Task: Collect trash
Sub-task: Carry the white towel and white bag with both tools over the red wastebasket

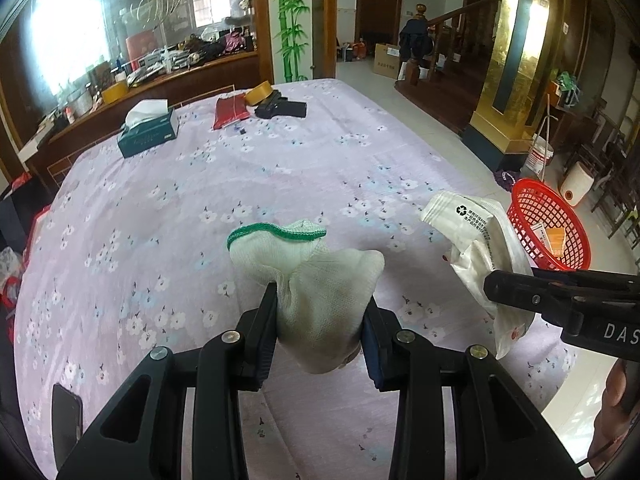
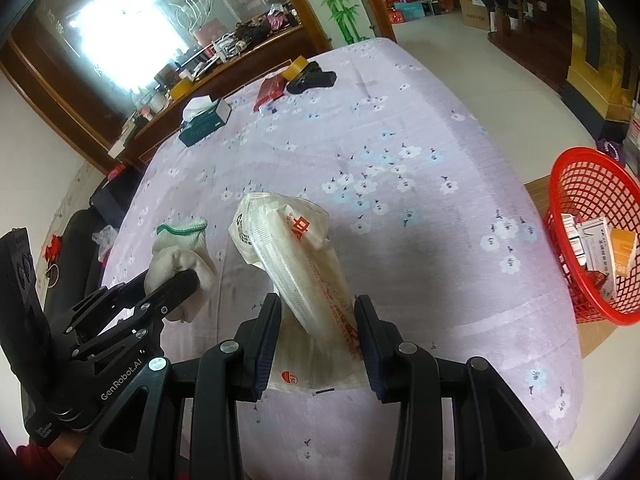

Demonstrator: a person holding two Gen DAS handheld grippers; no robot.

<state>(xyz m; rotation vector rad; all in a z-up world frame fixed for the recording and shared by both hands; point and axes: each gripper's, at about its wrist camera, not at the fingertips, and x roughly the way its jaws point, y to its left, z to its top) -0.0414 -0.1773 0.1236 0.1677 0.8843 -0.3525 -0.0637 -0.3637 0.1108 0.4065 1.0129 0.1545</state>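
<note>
Both grippers are pointing steeply down over the table's (image 1: 280, 168) near edge. Left gripper (image 1: 320, 320) is clamping a green-cuffed white sock (image 1: 316, 276); right gripper (image 2: 318, 332) is pinching a crumpled white wrapper (image 2: 296, 256). Only the right view is showing the cartons inside the red basket (image 2: 576, 200) beyond the right edge.

A white sock (image 1: 320, 292) with green cuff, a red mesh basket (image 2: 592, 236), lilac cloth (image 1: 240, 184) with pale blossoms.

on the bench (image 1: 280, 168), a green tissue box (image 1: 147, 130) sits at ten o'clock; red pouch (image 1: 230, 113), tape roll (image 1: 259, 94) and black case (image 1: 282, 108) cluster near twelve.
</note>
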